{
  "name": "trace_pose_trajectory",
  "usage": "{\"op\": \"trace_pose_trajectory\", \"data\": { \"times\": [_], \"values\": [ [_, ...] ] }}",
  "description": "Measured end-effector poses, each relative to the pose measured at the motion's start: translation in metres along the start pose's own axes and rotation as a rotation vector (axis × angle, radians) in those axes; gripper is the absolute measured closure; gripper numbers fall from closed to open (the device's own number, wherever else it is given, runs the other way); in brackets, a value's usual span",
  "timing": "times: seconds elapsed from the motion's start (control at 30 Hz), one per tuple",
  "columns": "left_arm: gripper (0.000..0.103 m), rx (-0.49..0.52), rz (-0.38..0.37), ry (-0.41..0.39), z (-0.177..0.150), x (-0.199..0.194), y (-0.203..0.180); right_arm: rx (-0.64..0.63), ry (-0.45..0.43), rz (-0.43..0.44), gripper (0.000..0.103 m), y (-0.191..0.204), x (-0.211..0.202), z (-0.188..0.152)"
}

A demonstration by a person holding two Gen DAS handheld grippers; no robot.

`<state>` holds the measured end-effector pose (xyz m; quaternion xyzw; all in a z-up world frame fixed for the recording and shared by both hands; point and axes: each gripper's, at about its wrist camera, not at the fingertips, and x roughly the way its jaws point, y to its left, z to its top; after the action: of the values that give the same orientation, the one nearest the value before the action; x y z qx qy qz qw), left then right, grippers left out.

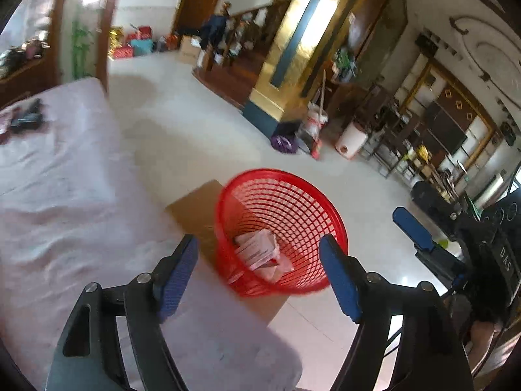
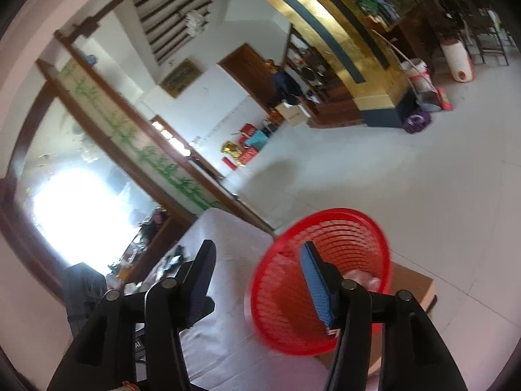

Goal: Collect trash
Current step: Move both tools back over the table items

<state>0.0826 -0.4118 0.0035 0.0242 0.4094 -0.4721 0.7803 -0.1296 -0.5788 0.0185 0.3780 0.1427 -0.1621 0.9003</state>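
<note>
Just beyond the left tool [image 1: 259, 275], crumpled paper [image 1: 260, 254] inside red basket [image 1: 293, 192].

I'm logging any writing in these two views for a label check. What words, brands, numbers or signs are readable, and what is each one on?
"DAS": white letters on the black body of the right gripper, seen at the right edge of the left wrist view.
Crumpled paper in the red basket: red print, too blurred to read.
Cardboard box near the stairs: dark print, too small to read.
White bucket by the gold pillar: red markings, unreadable.
</note>
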Motion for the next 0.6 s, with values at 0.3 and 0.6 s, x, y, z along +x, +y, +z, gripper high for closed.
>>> {"op": "trace_pose_trajectory", "data": {
  "times": [0.3, 0.6],
  "values": [
    [0.019, -0.077, 0.281, -0.189, -0.055, -0.149, 0.068, -0.188, 0.067, 0.173, 0.019, 0.111, -0.007, -0.052],
    [0.018, -0.237, 0.583, -0.305, -0.114, -0.263, 0.171, -0.318, 0.217, 0.299, 0.016, 0.2, 0.033, -0.119]
  ]
}}
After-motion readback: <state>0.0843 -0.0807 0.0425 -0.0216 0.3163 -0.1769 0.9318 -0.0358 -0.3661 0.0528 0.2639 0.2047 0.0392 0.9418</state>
